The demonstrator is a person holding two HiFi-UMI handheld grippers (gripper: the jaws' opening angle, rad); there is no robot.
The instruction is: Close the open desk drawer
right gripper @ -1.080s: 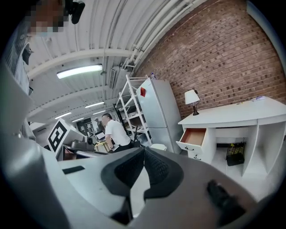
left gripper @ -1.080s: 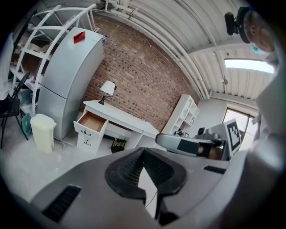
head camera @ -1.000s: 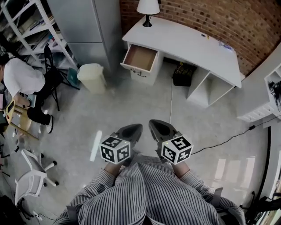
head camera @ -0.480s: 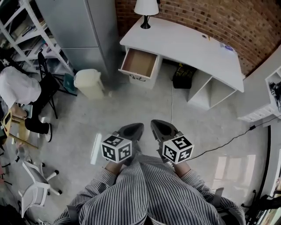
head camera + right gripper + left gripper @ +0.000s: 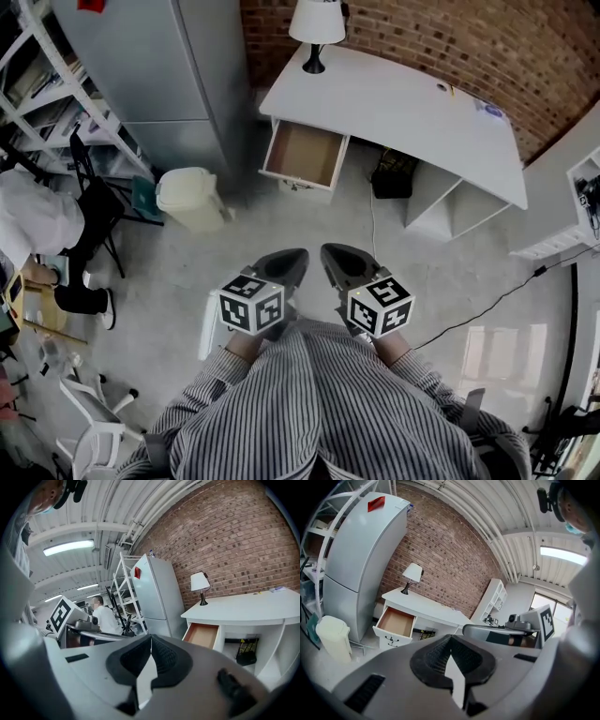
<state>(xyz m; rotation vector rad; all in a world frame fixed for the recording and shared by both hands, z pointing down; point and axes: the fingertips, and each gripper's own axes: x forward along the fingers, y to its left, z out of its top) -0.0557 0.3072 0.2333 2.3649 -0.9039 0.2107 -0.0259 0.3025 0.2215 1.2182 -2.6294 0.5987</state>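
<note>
A white desk [image 5: 412, 108] stands against the brick wall, and its left drawer [image 5: 304, 157] is pulled out, showing an empty brown inside. The same open drawer [image 5: 395, 623] shows in the left gripper view and, as drawer [image 5: 202, 635], in the right gripper view. Both grippers are held close to the person's chest, well short of the desk. My left gripper [image 5: 284, 264] is shut with nothing in it, its jaws meeting at their tips [image 5: 449, 641]. My right gripper [image 5: 335, 261] is likewise shut and empty [image 5: 150, 641].
A table lamp [image 5: 315, 28] stands on the desk's left end. A grey cabinet [image 5: 155, 70] and a cream bin [image 5: 192, 198] flank the drawer's left. A black bag [image 5: 394, 176] lies under the desk. A person [image 5: 37, 225] sits at far left by shelving. A cable [image 5: 497, 295] crosses the floor.
The view has shifted toward the desk, so the drawer sits lower and nearer in the head view. Both grippers stay shut and held together in front of the chest.
</note>
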